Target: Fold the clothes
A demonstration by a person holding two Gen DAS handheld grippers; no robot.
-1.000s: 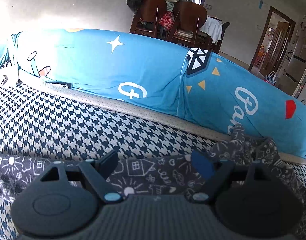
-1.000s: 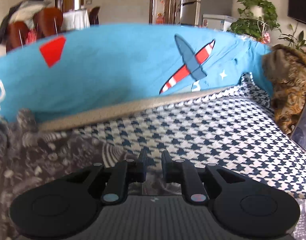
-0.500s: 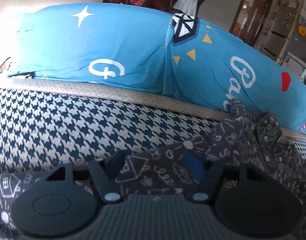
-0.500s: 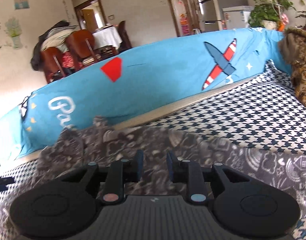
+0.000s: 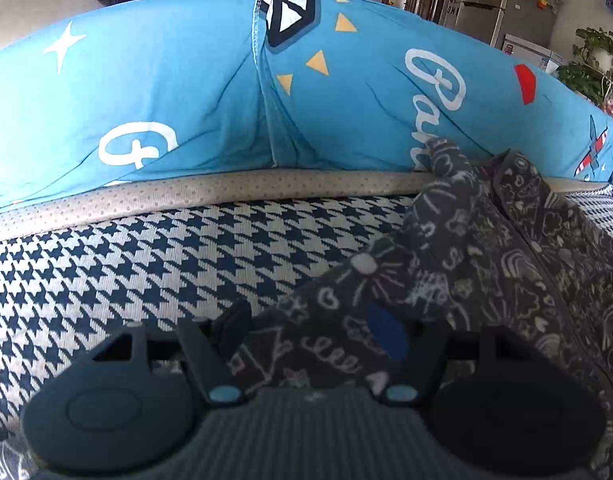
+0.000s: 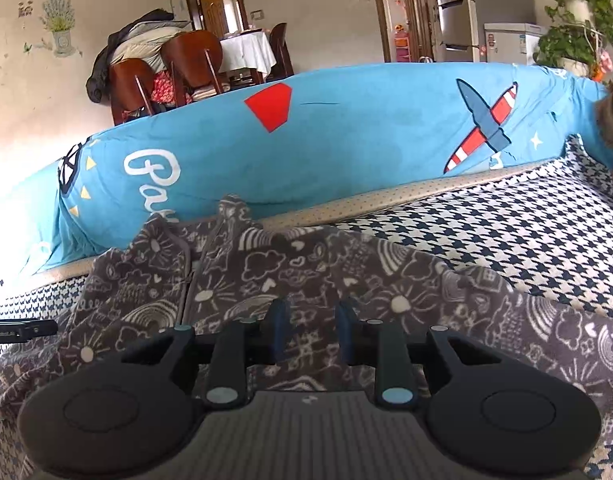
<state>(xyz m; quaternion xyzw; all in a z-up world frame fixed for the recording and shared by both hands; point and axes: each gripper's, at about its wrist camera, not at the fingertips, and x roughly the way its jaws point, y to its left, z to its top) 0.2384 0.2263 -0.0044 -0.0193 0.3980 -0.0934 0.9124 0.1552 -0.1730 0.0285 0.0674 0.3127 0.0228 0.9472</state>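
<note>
We count one grey doodle-printed fleece garment [image 6: 306, 280], one long blue printed bolster cushion [image 6: 346, 140], one houndstooth-patterned sofa cover [image 5: 146, 260], two brown wooden chairs [image 6: 186, 64], one silver refrigerator [image 6: 466, 4], one green potted plant [image 6: 578, 20], and two black claws [image 5: 310, 332] [image 6: 312, 330].

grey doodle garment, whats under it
The grey doodle garment lies on the houndstooth cover, which shows all around it. Whatever sits directly beneath the cloth is hidden.
</note>
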